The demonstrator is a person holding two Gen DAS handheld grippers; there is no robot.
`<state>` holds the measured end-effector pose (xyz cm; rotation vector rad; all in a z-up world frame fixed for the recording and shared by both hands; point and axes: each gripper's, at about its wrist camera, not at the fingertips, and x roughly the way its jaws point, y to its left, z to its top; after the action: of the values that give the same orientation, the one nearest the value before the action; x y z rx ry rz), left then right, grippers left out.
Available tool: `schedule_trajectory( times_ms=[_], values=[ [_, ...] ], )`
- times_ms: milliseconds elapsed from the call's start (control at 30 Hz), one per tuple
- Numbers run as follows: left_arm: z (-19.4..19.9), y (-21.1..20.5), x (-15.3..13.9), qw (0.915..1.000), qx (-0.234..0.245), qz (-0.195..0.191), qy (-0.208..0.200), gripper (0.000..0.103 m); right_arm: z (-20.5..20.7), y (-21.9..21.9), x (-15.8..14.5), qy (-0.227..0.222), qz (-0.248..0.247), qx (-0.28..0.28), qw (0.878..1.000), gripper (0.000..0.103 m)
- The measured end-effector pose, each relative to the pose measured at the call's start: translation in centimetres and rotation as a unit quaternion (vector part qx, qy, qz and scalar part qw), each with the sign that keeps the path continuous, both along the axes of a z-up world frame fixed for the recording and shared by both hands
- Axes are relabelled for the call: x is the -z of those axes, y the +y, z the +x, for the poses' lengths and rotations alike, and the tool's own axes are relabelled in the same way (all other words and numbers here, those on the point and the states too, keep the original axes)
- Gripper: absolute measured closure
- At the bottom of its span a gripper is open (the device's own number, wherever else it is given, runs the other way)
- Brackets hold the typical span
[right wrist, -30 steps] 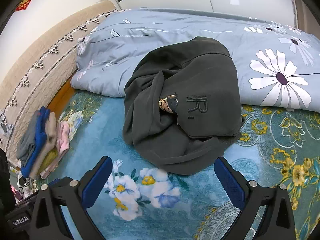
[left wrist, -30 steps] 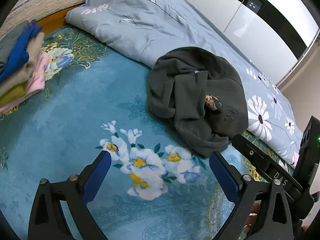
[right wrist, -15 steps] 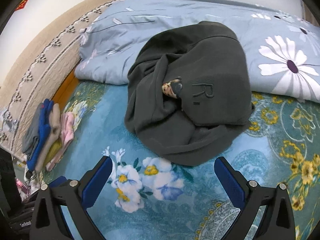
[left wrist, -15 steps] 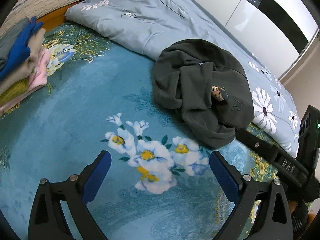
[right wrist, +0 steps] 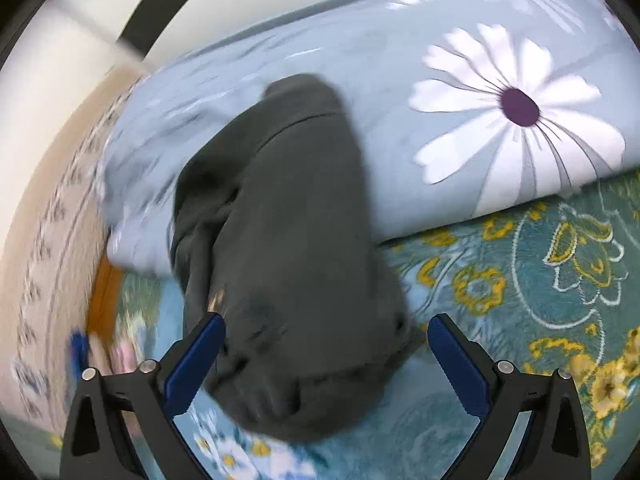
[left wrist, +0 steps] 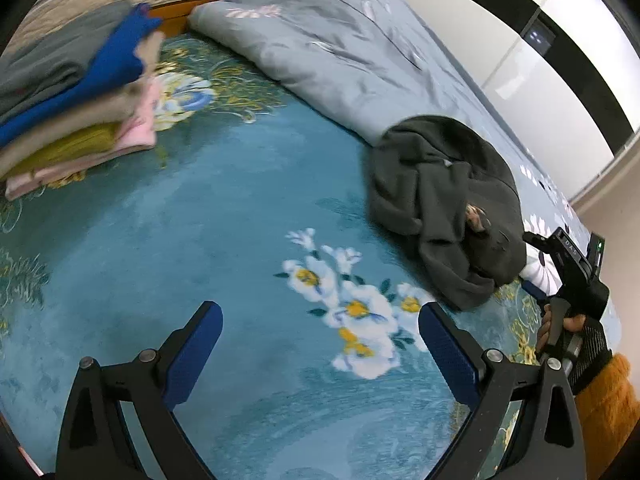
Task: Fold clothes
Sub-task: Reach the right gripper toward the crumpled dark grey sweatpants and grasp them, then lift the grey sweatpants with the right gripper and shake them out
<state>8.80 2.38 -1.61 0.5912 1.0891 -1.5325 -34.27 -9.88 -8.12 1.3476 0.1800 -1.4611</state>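
Both claws gape wide w/ nothing held. Right gripper point(right wrist: 322, 354) has dropped in close since a sec ago: the dark grey hoodie point(right wrist: 288, 248) now bulges between its blue pads point(right wrist: 192, 364) (contact unclear, frame blurred). Left gripper point(left wrist: 320, 344) hovers over bare teal floral blanket point(left wrist: 180, 240), hoodie point(left wrist: 440, 204) well off to its right against the grey duvet point(left wrist: 340, 44); folded stack point(left wrist: 80, 100) at far left.
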Motion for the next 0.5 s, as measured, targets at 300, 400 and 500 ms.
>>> schedule_trajectory(
  times_ms=[300, 400, 500],
  values=[
    [3.6, 2.5, 1.2, 0.9989, -0.044, 0.013, 0.015, 0.004, -0.8, -2.8, 2.4, -0.123, 0.045, 0.053, 0.990, 0.047],
    [4.4, 3.1, 1.7, 0.9979, -0.057, 0.017, 0.025, 0.004, 0.0, -2.8, 1.8, -0.142, 0.044, 0.034, 0.988, 0.061],
    [5.0, 3.6, 2.0, 0.9966, -0.068, 0.019, 0.042, 0.004, 0.4, -2.4, 0.7, -0.156, 0.020, -0.004, 0.987, 0.078]
  ],
)
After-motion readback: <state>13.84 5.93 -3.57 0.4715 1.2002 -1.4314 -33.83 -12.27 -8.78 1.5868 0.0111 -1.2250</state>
